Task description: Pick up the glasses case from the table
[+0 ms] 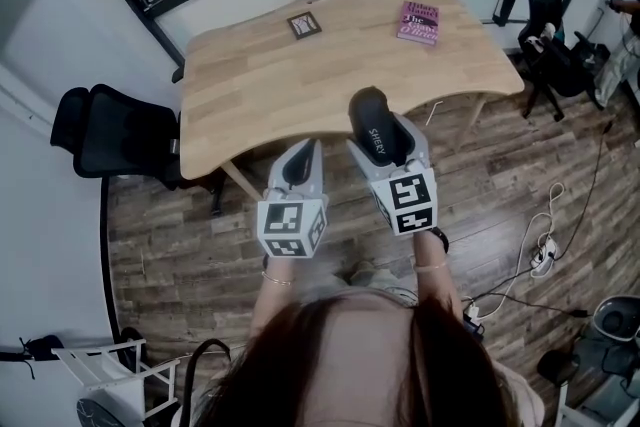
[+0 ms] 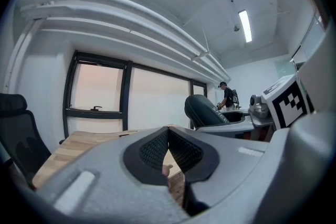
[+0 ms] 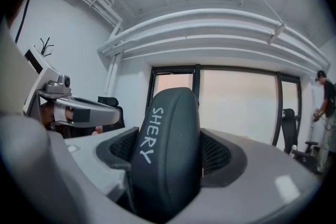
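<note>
A black glasses case (image 1: 374, 121) with white lettering is clamped between the jaws of my right gripper (image 1: 388, 141), lifted off the wooden table (image 1: 300, 80) near its front edge. In the right gripper view the case (image 3: 167, 149) stands on edge and fills the gap between the pads. My left gripper (image 1: 298, 166) hangs just left of it, below the table's front edge, its pads closed together with nothing between them. The left gripper view shows the case (image 2: 203, 110) and the right gripper to its right.
A pink book (image 1: 418, 22) lies at the table's far right, and a small dark square card (image 1: 304, 25) at its far middle. A black office chair (image 1: 105, 131) stands left of the table. Cables and a power strip (image 1: 543, 255) lie on the wood floor at right.
</note>
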{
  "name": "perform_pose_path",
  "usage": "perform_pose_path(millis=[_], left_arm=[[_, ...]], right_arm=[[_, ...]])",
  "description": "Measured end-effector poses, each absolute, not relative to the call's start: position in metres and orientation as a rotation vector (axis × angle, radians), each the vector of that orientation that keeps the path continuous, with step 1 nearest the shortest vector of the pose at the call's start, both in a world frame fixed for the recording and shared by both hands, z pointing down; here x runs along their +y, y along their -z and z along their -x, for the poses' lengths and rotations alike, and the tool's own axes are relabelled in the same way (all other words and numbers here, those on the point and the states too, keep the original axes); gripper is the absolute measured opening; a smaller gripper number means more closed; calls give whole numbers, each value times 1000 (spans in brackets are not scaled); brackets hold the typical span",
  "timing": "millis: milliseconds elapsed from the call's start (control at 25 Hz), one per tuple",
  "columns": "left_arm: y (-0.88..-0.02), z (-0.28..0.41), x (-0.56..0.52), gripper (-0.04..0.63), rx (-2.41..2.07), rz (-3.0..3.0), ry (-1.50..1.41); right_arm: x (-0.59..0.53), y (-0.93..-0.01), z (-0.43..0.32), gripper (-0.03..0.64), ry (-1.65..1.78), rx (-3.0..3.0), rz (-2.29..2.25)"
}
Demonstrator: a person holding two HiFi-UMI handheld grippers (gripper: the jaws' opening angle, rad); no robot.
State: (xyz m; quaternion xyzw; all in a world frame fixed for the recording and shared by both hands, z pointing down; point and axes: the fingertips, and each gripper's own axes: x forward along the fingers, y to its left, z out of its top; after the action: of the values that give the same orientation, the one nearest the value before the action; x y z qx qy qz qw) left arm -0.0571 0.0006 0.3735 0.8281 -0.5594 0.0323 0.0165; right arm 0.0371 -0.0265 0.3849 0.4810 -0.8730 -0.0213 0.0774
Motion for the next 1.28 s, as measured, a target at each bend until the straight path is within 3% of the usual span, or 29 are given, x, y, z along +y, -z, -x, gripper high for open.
perform_pose_path(millis=[1280], left_arm=[[-370,91,19,9,-1653,-2629,-149]], right_arm=[[-5,-376,-21,360,60,-2522,-1569]])
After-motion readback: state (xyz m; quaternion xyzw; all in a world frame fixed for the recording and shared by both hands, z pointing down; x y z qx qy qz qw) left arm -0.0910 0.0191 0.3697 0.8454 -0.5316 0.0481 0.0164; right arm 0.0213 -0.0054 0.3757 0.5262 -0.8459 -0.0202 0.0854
